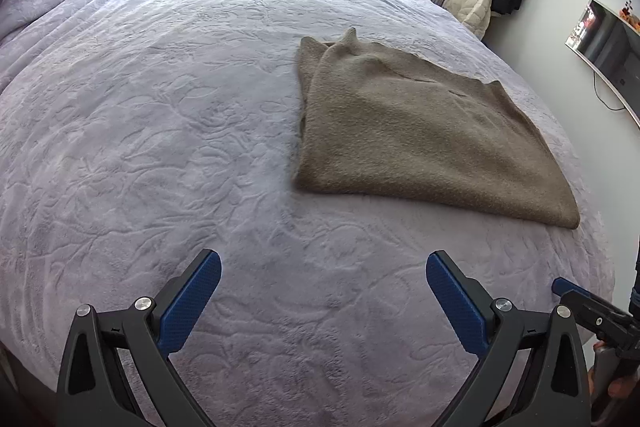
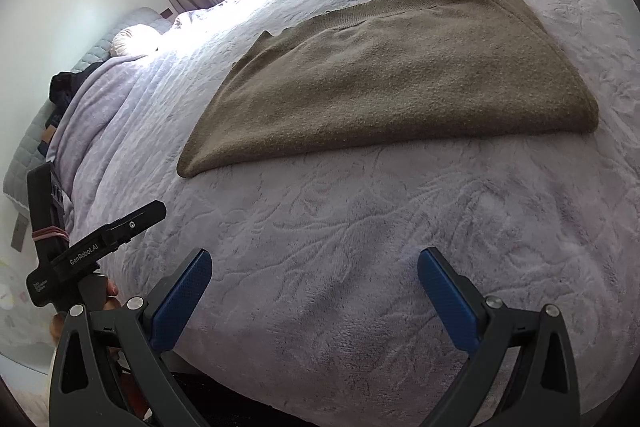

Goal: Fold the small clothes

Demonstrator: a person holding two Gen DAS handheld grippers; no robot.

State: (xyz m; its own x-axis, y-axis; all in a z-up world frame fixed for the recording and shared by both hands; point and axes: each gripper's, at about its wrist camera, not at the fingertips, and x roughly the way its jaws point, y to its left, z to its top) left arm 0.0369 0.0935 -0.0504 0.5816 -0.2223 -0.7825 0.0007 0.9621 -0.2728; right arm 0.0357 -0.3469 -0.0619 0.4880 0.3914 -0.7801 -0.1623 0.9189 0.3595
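Both claws spread wide, gripping nothing. Brown sweater [image 2: 384, 75] already doubled over on the lilac bedspread [image 2: 360, 247], filling the upper centre of the right wrist view, long axis running left to right. Right gripper [image 2: 314, 291] squarely below its folded edge; left gripper [image 1: 323, 299] off-side (sweater pushed to right of frame). Right claw looks nearer.

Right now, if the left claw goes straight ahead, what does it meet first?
Probably the bedspread: the open left claw points over bare cover, and the brown sweater lies to its right. Depth is uncertain.
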